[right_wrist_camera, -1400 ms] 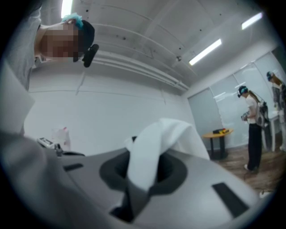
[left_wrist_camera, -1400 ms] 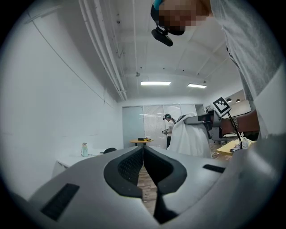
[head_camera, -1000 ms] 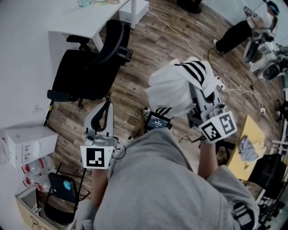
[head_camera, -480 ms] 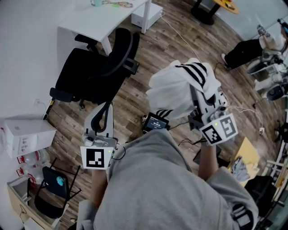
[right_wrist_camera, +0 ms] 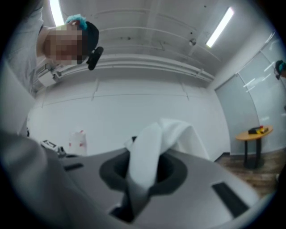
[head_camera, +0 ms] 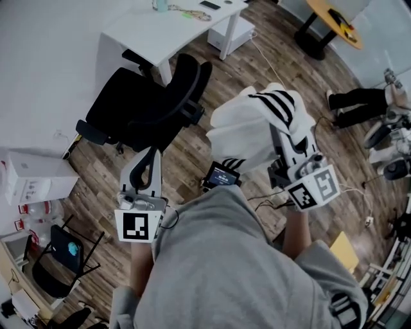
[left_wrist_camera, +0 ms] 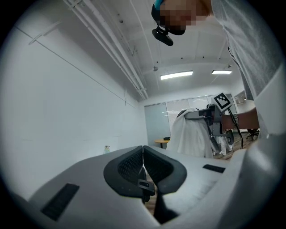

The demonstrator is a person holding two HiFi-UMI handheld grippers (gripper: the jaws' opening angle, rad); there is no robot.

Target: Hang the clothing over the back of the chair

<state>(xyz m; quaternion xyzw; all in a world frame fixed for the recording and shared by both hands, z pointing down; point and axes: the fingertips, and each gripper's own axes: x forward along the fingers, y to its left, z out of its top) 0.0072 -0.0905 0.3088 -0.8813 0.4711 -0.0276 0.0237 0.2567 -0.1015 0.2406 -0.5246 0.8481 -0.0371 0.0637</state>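
Observation:
A white garment with black stripes hangs bunched from my right gripper, which is shut on it. In the right gripper view a fold of the white cloth is pinched between the jaws. The black office chair stands to the upper left, its curved back towards the garment and apart from it. My left gripper is held in front of the chair's seat, shut and holding nothing. In the left gripper view its pads meet, and the garment hangs beyond them.
A white desk stands behind the chair, with a white pedestal beside it. At the left are a white box and a small black folding chair. A round yellow table and a person's legs are at the right. Cables cross the wood floor.
The head view has swung: chair and desk now sit further right and lower in frame, closer to the garment. Both grippers keep their places in the picture, and the right one still holds the cloth.

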